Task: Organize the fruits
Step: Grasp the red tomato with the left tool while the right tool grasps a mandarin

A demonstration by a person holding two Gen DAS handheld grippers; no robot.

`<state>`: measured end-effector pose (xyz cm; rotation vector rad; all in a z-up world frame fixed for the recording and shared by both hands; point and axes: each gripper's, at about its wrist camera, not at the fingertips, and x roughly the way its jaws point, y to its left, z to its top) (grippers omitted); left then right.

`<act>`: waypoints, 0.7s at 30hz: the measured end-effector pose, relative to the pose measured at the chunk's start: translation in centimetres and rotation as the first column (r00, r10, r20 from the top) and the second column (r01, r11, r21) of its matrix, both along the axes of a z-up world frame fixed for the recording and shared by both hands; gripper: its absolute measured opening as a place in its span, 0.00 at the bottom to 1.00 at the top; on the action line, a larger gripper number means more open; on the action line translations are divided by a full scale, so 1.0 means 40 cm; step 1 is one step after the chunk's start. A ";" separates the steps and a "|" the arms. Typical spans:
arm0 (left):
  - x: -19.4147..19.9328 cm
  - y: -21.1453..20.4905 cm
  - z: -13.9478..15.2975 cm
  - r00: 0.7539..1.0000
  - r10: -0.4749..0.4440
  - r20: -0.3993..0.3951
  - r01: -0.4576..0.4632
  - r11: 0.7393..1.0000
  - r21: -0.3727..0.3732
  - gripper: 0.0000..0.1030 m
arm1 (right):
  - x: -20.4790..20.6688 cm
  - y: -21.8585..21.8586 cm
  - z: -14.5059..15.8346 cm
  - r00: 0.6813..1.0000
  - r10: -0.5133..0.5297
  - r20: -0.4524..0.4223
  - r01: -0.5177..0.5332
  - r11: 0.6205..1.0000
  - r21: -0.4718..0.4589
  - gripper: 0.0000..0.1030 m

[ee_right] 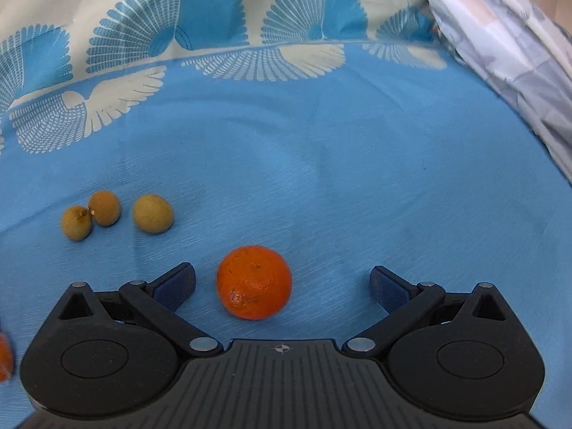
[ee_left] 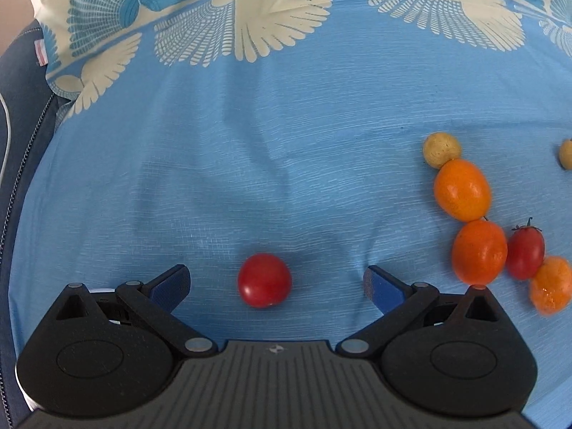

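1. Fingers of the left gripper (ee_left: 276,282) stand wide apart, with a round red tomato (ee_left: 264,280) lying on the blue cloth (ee_left: 286,143) between them, touching neither pad.
2. Fingers of the right gripper (ee_right: 282,286) are likewise spread wide; a small orange mandarin (ee_right: 254,281) sits between them, nearer the left finger (ee_right: 177,284) but clear of both.
3. Just right of the left gripper lies a cluster: a blurred orange fruit (ee_left: 550,285), a stemmed red tomato (ee_left: 525,252) and an orange kumquat (ee_left: 479,252) side by side.
4. Beyond that, a second kumquat (ee_left: 462,190) touches the first, and a tan longan (ee_left: 441,150) rests against its far end; another tan fruit (ee_left: 566,153) shows at the frame edge.
5. In the right wrist view, three tan longans lie to the left beyond the mandarin: two touching (ee_right: 76,222) (ee_right: 104,208), one (ee_right: 153,213) just apart.
6. Farthest off, the cloth's cream and blue fan-patterned border (ee_right: 178,28) runs across, with pale crumpled fabric (ee_right: 518,53) at the right.
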<state>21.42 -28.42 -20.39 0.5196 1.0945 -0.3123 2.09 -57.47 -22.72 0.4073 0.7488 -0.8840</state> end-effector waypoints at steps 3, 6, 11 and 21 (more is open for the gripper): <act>0.011 0.005 0.000 1.000 0.012 -0.026 -0.012 1.000 -0.004 1.00 | 0.000 -0.002 0.002 1.000 -0.002 -0.002 0.002 1.000 0.003 1.00; 0.006 -0.007 0.007 0.999 0.024 -0.034 -0.023 0.999 0.029 1.00 | 0.003 -0.004 0.005 1.000 0.007 -0.016 -0.007 1.000 0.006 0.99; -0.037 -0.011 0.036 0.998 -0.053 -0.024 0.053 0.999 0.010 0.40 | -0.005 0.016 0.022 1.000 0.010 -0.002 -0.010 1.000 -0.002 0.77; -0.070 0.021 0.134 0.999 -0.044 -0.012 0.042 0.992 -0.117 0.29 | -0.025 0.093 0.092 0.994 0.099 0.034 -0.098 0.994 -0.039 0.37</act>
